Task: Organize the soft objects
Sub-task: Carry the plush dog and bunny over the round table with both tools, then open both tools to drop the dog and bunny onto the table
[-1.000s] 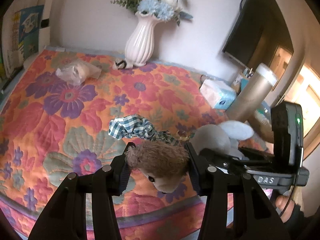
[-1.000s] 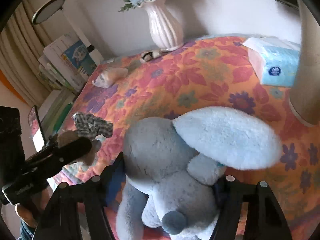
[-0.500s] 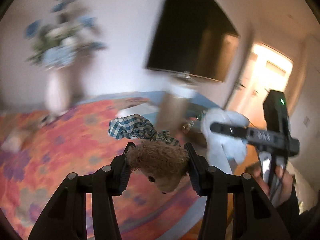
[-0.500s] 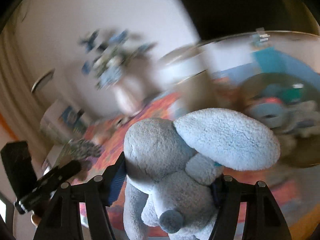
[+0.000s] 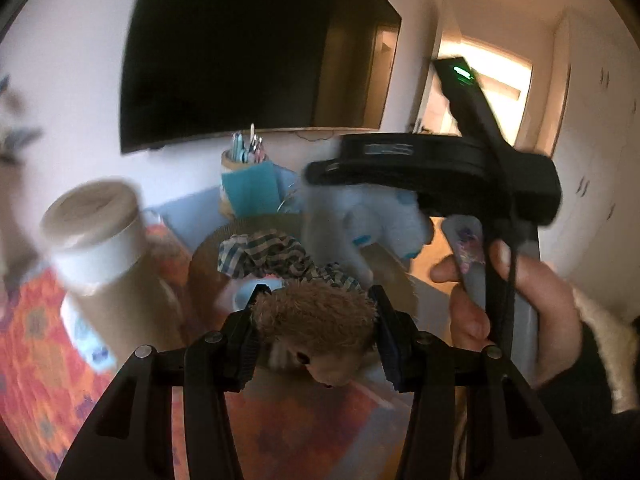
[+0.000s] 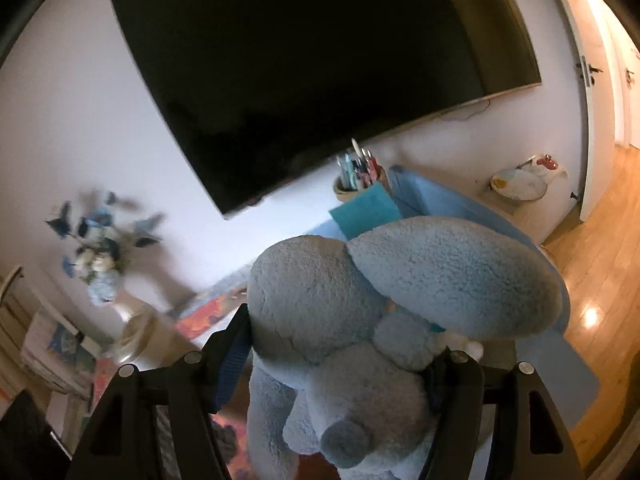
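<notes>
My left gripper (image 5: 316, 332) has its fingers clamped on a brown furry plush toy (image 5: 316, 320), which sits low in the centre of the left wrist view with its face and one dark eye hanging below the pads; a blue-and-white checked cloth (image 5: 276, 254) trails up from the toy's top toward the middle of the frame. My right gripper (image 6: 344, 364) is closed around a large grey-blue plush elephant (image 6: 320, 304), which fills the lower centre of the right wrist view, its broad ear (image 6: 452, 276) spread toward the right and its body squeezed between the two fingers. In the left view I also see that same elephant (image 5: 372, 216) right of centre, pale and blurred, under the black body of the right gripper, with my right hand (image 5: 516, 304) wrapped on its handle at the right edge. Behind the brown toy I make out a round brownish basket (image 5: 212, 248), partly hidden. To the left stands a tall beige cylinder (image 5: 100, 248) over the orange floral cloth (image 5: 28, 344). A cup of pens (image 5: 244, 156) stands near the wall, and a dark television (image 6: 320, 72) fills the upper part of both views. Blurred blue flowers (image 6: 100, 240) sit at the left of the right view.
</notes>
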